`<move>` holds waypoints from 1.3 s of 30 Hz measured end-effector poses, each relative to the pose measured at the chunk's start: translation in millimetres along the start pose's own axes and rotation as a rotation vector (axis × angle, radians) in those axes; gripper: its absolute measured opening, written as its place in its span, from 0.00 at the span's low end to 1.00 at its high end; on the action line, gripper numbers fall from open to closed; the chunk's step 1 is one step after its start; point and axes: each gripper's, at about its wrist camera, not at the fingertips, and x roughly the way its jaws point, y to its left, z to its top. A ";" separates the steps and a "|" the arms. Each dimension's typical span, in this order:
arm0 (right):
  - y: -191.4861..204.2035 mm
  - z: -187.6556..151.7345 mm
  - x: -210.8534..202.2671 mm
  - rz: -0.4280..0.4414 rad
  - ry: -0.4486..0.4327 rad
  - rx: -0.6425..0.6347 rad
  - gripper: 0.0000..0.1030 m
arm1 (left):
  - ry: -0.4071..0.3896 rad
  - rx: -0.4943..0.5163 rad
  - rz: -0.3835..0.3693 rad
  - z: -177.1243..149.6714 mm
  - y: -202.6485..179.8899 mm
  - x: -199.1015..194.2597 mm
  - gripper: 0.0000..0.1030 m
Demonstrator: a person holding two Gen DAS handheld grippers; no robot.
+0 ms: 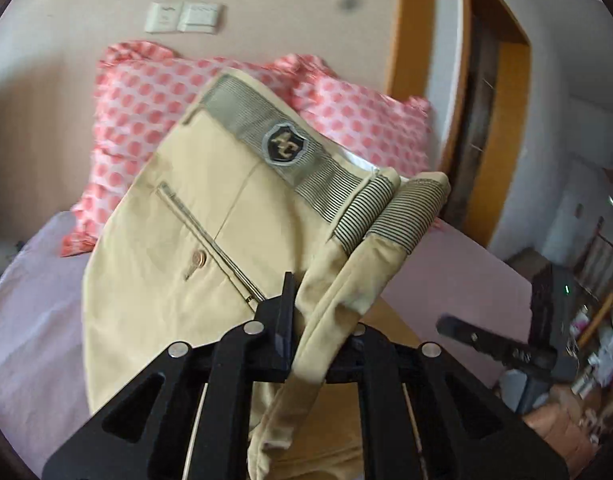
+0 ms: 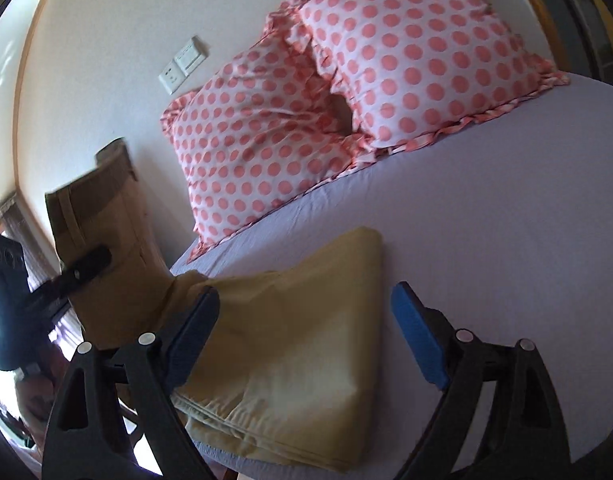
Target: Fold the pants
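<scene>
Centrally, shield badge [image 1: 285, 147] on pants [image 1: 178, 240] waistband

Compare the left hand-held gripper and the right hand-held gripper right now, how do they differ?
The left hand-held gripper is shut on the khaki pants; the right hand-held gripper is open and holds nothing. The left lifts the waistband end into the air, while the right hangs over the folded part lying on the lilac bed sheet. The right's pads are blue; the left's look black. Both share the black two-finger frame.

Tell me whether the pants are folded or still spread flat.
Partly folded. The pants lie doubled on the bed, while the left gripper holds the waistband end raised; the right gripper is open.
</scene>
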 end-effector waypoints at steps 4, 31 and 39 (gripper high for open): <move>-36.7 11.3 -15.6 -0.040 -0.033 0.119 0.88 | 0.250 0.154 -0.123 -50.6 -57.0 65.9 0.09; -51.1 14.0 102.6 0.290 0.448 0.231 0.15 | 0.385 -0.578 -0.158 -41.5 190.8 58.5 0.30; -32.6 47.8 110.7 0.353 0.401 0.196 0.12 | 0.324 -0.459 -0.152 0.4 178.7 58.3 0.07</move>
